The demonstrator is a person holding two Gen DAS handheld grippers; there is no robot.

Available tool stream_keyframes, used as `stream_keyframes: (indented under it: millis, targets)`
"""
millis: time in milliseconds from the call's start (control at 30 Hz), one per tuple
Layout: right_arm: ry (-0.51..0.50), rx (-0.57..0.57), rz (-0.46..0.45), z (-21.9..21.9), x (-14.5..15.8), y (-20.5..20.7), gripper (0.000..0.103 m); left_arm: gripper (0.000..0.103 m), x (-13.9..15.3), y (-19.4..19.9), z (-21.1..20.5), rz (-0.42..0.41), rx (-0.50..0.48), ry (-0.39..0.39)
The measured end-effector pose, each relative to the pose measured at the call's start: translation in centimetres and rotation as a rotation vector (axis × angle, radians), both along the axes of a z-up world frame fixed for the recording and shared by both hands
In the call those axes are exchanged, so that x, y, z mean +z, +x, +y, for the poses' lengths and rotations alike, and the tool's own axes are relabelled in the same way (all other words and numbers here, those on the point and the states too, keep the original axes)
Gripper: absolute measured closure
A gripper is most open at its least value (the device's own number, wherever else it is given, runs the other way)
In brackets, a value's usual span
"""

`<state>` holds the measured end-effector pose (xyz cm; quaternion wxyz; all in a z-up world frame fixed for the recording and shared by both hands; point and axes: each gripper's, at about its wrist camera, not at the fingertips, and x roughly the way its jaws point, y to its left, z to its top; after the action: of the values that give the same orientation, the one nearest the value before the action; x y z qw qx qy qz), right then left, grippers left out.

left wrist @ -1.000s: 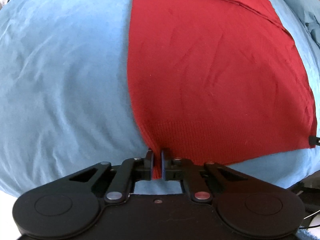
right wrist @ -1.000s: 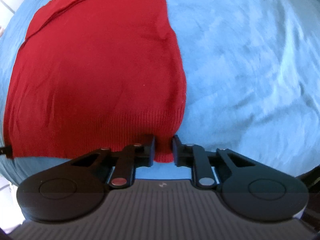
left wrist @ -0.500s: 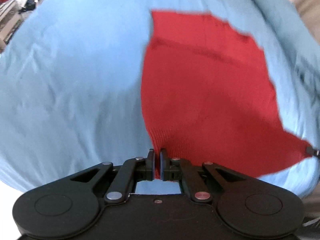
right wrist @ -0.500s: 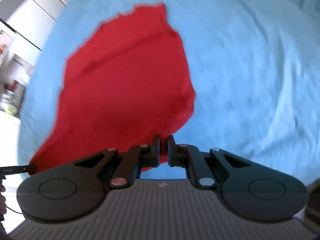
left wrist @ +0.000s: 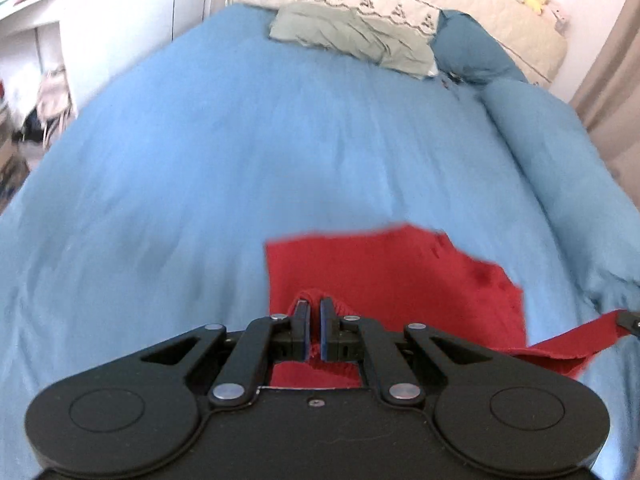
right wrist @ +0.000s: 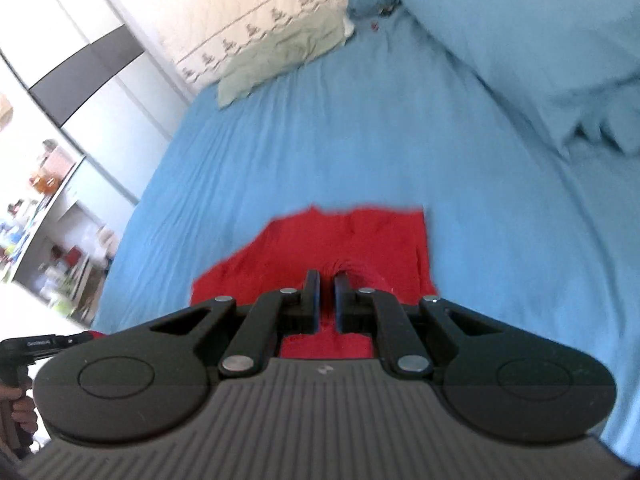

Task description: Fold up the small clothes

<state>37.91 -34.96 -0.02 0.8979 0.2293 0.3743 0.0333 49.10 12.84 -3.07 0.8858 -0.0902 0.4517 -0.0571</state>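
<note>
Lifted hem of red sweater [left wrist: 384, 272] off bed [left wrist: 240, 152], carried toward collar end. L gripper [left wrist: 314, 322] & R gripper [right wrist: 325, 300] each clamped on a hem corner. Fold approx. half done; laying down, release pending.

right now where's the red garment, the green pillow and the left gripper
red garment [left wrist: 384, 268], left wrist view, flat middle of the cloth
green pillow [left wrist: 352, 36], left wrist view, centre of its top
left gripper [left wrist: 315, 330], left wrist view, between the fingertips

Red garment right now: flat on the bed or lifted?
Lifted at its near edge: the red garment is pinched in both grippers' jaws, its hem stretched between them above the blue bedspread.
</note>
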Motion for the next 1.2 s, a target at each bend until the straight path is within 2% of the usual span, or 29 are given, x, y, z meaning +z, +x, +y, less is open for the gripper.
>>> stream_keyframes:
  millis: [167,367,433,533,700,733,800,833,867,900,933,1033,1133,1200]
  targets:
    - [0.008,-0.032,-0.026,-0.4,-4.0,9.3,0.081,0.099,-4.5,7.9,-1.9,-0.058,0.038,0.027]
    - [-0.033,-0.055,0.014,-0.6,-12.6,18.9,0.081,0.099,-11.9,13.5,-2.9,-0.031,0.089,0.086]
    - [-0.023,-0.077,0.039,-1.3,-15.0,20.5,0.081,0.099,-13.8,14.3,-2.4,-0.015,0.118,0.095]
    - [-0.029,-0.082,0.05,-2.0,-17.4,22.0,0.081,0.099,-15.1,14.7,-2.1,-0.008,0.14,0.089]
    - [-0.086,-0.042,0.068,-1.8,-18.7,23.4,0.081,0.097,-15.6,15.4,-3.0,-0.006,0.143,0.11]
    - [-0.096,-0.035,0.071,-1.7,-18.8,23.7,0.08,0.093,-15.5,15.5,-2.9,-0.005,0.161,0.108]
    - [-0.101,-0.021,0.073,-1.5,-18.8,23.8,0.077,0.068,-14.9,15.1,-2.6,-0.035,0.201,0.064]
    - [-0.105,-0.024,0.071,-1.5,-18.6,23.8,0.067,0.041,-14.4,14.8,-2.4,-0.055,0.222,0.039]
    - [-0.098,-0.026,0.061,-1.6,-18.3,23.6,0.042,0.028,-13.8,14.2,-2.3,-0.074,0.247,0.028]
    - [-0.084,-0.029,0.046,-1.8,-17.9,23.3,0.028,0.028,-13.0,13.1,-2.2,-0.1,0.274,0.026]
    - [-0.065,-0.046,0.018,-2.0,-17.3,22.6,0.008,0.028,-12.4,12.1,-2.3,-0.114,0.28,0.023]
    - [-0.048,-0.03,-0.077,-1.7,-15.2,19.7,0.006,0.026,-11.1,8.6,-3.6,-0.121,0.253,0.035]
    - [-0.127,0.056,-0.079,0.1,-14.2,16.8,0.006,0.007,-11.0,4.6,-6.0,-0.103,0.194,0.077]
    - [-0.141,0.124,-0.051,1.7,-14.2,15.0,0.005,0.005,-11.6,2.0,-7.7,-0.094,0.161,0.116]
